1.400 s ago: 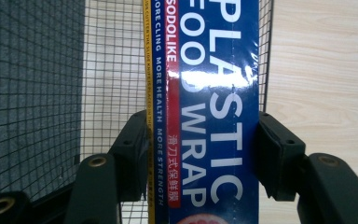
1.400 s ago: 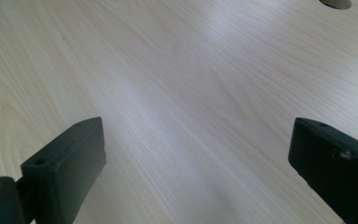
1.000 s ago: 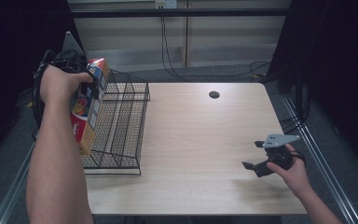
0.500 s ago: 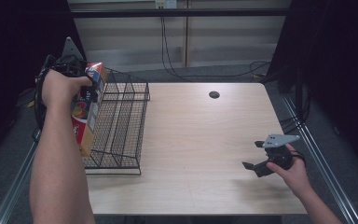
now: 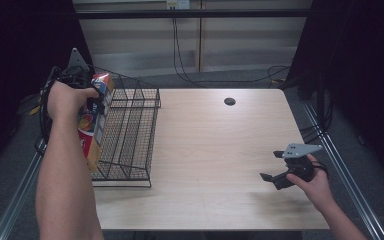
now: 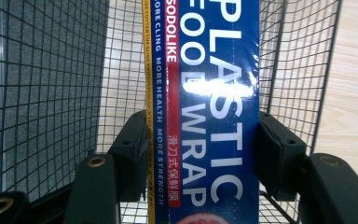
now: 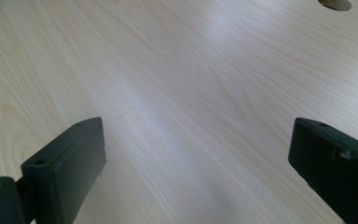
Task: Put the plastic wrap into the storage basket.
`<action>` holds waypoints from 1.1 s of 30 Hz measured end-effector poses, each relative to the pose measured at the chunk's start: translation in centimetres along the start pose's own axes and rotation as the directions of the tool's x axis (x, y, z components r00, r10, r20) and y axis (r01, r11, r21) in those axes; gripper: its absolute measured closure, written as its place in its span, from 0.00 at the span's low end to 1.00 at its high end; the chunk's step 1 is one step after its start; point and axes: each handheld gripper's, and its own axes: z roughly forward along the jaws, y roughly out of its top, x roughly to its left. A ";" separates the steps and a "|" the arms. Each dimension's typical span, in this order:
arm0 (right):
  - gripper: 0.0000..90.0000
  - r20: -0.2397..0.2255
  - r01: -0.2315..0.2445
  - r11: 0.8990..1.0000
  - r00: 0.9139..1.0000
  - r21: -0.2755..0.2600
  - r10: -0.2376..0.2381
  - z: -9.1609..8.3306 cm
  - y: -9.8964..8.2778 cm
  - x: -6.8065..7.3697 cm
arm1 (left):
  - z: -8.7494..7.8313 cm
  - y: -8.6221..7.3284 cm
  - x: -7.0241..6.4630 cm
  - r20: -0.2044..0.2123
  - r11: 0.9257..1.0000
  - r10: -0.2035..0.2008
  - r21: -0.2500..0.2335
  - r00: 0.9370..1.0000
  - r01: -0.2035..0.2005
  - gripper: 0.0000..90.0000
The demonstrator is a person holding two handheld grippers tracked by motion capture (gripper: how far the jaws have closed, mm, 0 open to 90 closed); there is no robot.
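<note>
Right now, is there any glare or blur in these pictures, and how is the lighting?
Left gripper view: white glare streaks cross the glossy plastic wrap box over the lettering, which remains legible; the wire basket mesh is sharp. Right gripper view: a soft sheen runs along the table, and the near black jaws look slightly soft. High view: the tabletop is evenly lit, the surroundings fall into darkness.

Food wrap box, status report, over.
Left gripper shut on food wrap box, over wire basket. Right gripper open, empty, on table. Nothing in the way.
</note>
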 end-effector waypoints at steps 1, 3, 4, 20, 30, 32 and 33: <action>0.04 0.003 0.002 1.000 1.000 0.001 -0.002 0.0 0.0 0.0 | 0.2 0.0 0.1 -0.008 1.000 0.001 -0.003 1.000 -0.001 0.49; 0.04 0.000 0.000 1.000 1.000 0.001 0.000 0.0 0.0 -0.1 | 0.5 0.0 0.2 -0.003 1.000 -0.011 0.006 1.000 0.011 0.49; 0.04 -0.001 0.001 1.000 1.000 0.000 -0.001 0.0 0.0 -0.1 | 0.6 0.0 0.3 -0.004 1.000 -0.005 0.010 1.000 0.005 0.49; 0.04 -0.004 0.002 1.000 1.000 -0.001 -0.002 0.0 0.0 0.0 | 0.8 -0.2 0.9 0.005 0.999 -0.026 0.019 1.000 0.026 0.48; 0.04 -0.003 0.001 1.000 1.000 0.003 -0.001 0.1 0.0 0.0 | 1.3 -0.3 1.6 -0.022 0.999 -0.025 0.022 0.999 0.026 0.48; 0.04 -0.004 0.002 1.000 1.000 0.003 -0.002 0.1 0.0 0.0 | 1.4 -0.3 1.7 -0.013 0.999 -0.041 0.025 0.999 0.042 0.48; 0.04 -0.001 0.003 1.000 1.000 0.004 -0.003 0.1 0.0 0.1 | 1.4 -0.3 1.8 -0.008 0.999 -0.037 0.028 0.999 0.037 0.48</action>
